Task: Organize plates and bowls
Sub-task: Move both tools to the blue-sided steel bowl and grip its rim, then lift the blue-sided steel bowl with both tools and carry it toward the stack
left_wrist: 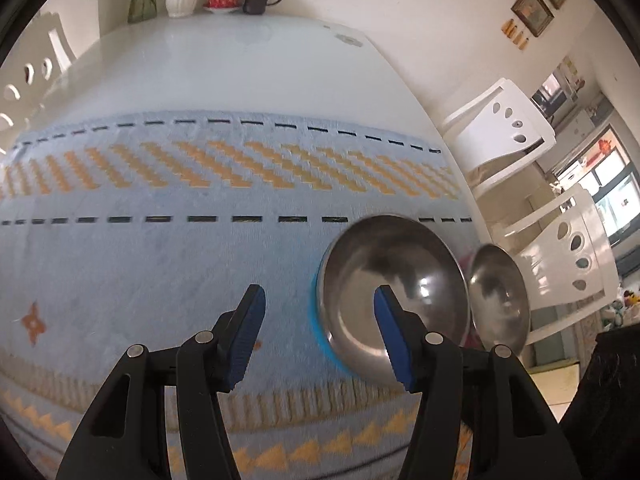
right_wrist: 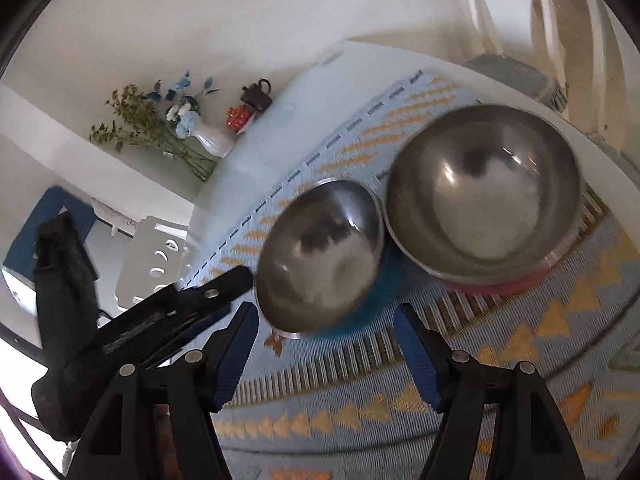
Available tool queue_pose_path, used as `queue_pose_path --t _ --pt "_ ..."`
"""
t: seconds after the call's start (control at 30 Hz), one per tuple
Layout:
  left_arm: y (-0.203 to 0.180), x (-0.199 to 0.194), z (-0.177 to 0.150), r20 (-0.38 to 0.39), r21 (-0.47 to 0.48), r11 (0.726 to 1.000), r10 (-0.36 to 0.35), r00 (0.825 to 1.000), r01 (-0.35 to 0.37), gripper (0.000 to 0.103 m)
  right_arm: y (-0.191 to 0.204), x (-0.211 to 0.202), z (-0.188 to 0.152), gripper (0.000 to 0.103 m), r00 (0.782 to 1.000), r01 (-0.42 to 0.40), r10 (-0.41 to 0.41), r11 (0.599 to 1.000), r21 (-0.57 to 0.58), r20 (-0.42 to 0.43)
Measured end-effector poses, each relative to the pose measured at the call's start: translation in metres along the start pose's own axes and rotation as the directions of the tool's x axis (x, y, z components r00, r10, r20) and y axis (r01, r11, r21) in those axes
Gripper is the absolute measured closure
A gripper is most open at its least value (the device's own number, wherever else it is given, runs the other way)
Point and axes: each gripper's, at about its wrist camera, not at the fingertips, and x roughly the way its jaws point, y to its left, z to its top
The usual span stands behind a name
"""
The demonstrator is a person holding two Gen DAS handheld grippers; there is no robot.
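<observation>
Two steel bowls sit side by side on the patterned blue cloth (right_wrist: 360, 408) over the surface, rims touching or nearly so. The small bowl (right_wrist: 320, 256) has a blue outer shell; the large bowl (right_wrist: 484, 196) just beyond it has a pink one.

Left gripper (left_wrist: 320, 332) is part open and empty. One pad overlaps the small bowl (left_wrist: 394, 300) in its view, but I can't tell if it touches. The large bowl (left_wrist: 498, 296) shows on the far side of the small bowl.

Right gripper (right_wrist: 324, 356) is open wider, holding nothing, hovering near the small bowl's near edge; the left gripper's black body (right_wrist: 176, 308) shows beside that bowl.

Handling, as a guess: both look light, rigid and not breakable, but the polished steel is slick and curved. Best hold is the rim, one pad inside and one outside on the coloured shell. They probably nest, small into large.
</observation>
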Motion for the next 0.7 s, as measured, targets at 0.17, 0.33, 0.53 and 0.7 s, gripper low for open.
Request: queue_pose_path --t 0.17,0.33,0.53,0.7 --pt "-0.006 0.024 0.010 -0.025 0.032 0.999 -0.002 1.000 0.003 0.049 0.001 0.025 0.007 0.034 0.999 0.035 -0.035 0.999 -0.017 -0.002" --pt "-0.009 0.030 0.013 -0.038 0.032 0.997 -0.075 0.996 0.076 0.054 -0.005 0.035 0.006 0.034 0.999 0.040 -0.041 0.999 -0.014 -0.030" --pt "-0.010 0.016 0.004 -0.007 0.018 0.995 -0.102 0.995 0.102 0.055 0.007 0.016 0.010 0.035 0.996 0.066 -0.061 0.993 -0.098 0.058" --pt "-0.007 0.007 -0.007 -0.010 0.023 0.995 -0.094 0.995 0.095 0.056 0.010 0.012 0.006 0.051 0.993 0.106 -0.097 0.985 -0.139 0.065"
